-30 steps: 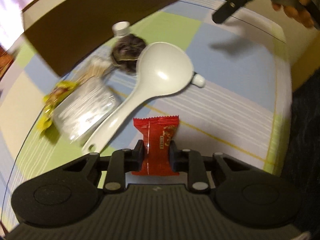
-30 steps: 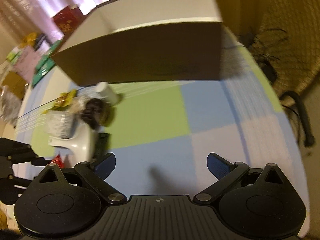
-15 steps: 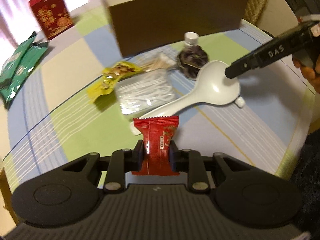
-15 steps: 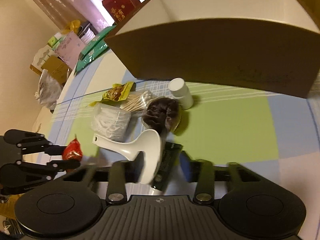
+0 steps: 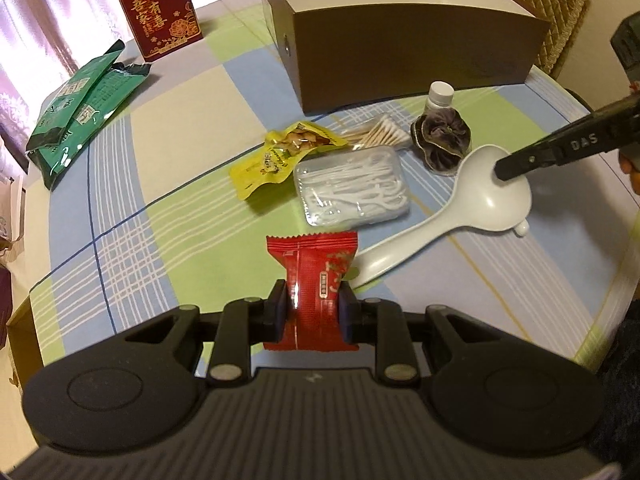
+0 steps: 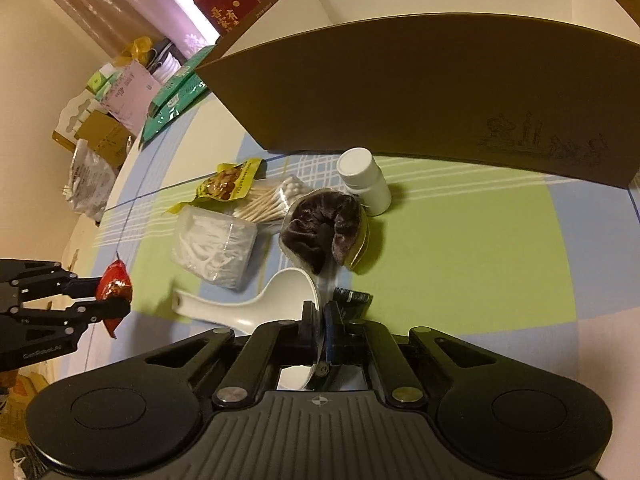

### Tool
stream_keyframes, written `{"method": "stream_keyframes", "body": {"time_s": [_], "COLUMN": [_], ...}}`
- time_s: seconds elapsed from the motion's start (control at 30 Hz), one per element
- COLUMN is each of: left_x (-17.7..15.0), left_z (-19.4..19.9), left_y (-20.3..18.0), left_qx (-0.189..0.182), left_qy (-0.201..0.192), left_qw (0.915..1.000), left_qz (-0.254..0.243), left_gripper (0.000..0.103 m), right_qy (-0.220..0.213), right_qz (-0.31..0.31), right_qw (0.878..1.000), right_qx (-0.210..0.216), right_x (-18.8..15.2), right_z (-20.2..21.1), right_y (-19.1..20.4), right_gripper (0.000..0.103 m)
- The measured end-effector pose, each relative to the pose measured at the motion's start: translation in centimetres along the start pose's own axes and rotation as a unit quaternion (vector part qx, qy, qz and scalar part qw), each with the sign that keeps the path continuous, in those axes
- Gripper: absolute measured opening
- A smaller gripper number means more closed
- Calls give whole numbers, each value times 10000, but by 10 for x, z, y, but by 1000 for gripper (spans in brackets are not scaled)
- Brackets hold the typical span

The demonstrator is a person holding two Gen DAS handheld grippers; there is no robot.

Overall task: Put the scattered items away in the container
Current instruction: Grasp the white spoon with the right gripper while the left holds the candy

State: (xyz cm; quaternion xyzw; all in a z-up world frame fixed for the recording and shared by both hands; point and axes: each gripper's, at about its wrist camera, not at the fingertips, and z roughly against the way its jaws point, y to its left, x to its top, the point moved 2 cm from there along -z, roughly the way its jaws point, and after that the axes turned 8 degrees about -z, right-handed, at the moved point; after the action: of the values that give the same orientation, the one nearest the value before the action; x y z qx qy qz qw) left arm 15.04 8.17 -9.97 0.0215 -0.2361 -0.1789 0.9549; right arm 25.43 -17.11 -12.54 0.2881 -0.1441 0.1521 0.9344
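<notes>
My left gripper [image 5: 313, 309] clamps a red candy packet [image 5: 314, 280] above the checked tablecloth [image 5: 160, 160]; my right gripper [image 6: 320, 318], jaws just closed, pinches the white spoon's [image 5: 476, 204] bowl rim. Floss picks box [image 5: 352, 186], cotton swabs [image 6: 272, 200], scrunchie [image 6: 320, 232] and bottle [image 6: 366, 184] crowd before the brown box [image 5: 416, 52]. Only the right view shows a dark packet [image 6: 352, 298], seemingly under the spoon.

your left gripper [image 5: 313, 309] points steeply downward, pads clamped on the red snack packet [image 5: 314, 280], while your right gripper [image 6: 319, 330], also angled downward, has just closed its jaws onto the white spoon [image 6: 280, 300] rim.
</notes>
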Motion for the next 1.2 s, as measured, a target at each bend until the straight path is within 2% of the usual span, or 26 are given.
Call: {"method": "stream_keyframes", "body": {"time_s": [0.17,0.33,0.57,0.83,1.2], "left_x": [1,9,29,71,144], "left_z": [4,8,12,14,17], "left_y": [1,0,-6,-20,-25], "left_qx": [11,54,44,-26,114], "left_qy": [-67,-167,-355,-648,-1127], "left_qw": [10000,9998,9992,9959,9860], "left_qz": [28,-12,-168,-623,-1223], "left_gripper": [21,21,21,21,21], "right_qy": [-140,-409,-777,-1187,-1888], "right_qz": [-365,-525,-1214,-1662,-1636], "right_qw": [9992,9978,9895,9787,9681], "right_qx": [119,21,116,221,174], "right_x": [1,4,6,18,66], "right_z": [18,44,81,117,160], "right_y": [-12,-23,-52,-72,-76], "right_gripper": [6,6,6,6,6]}}
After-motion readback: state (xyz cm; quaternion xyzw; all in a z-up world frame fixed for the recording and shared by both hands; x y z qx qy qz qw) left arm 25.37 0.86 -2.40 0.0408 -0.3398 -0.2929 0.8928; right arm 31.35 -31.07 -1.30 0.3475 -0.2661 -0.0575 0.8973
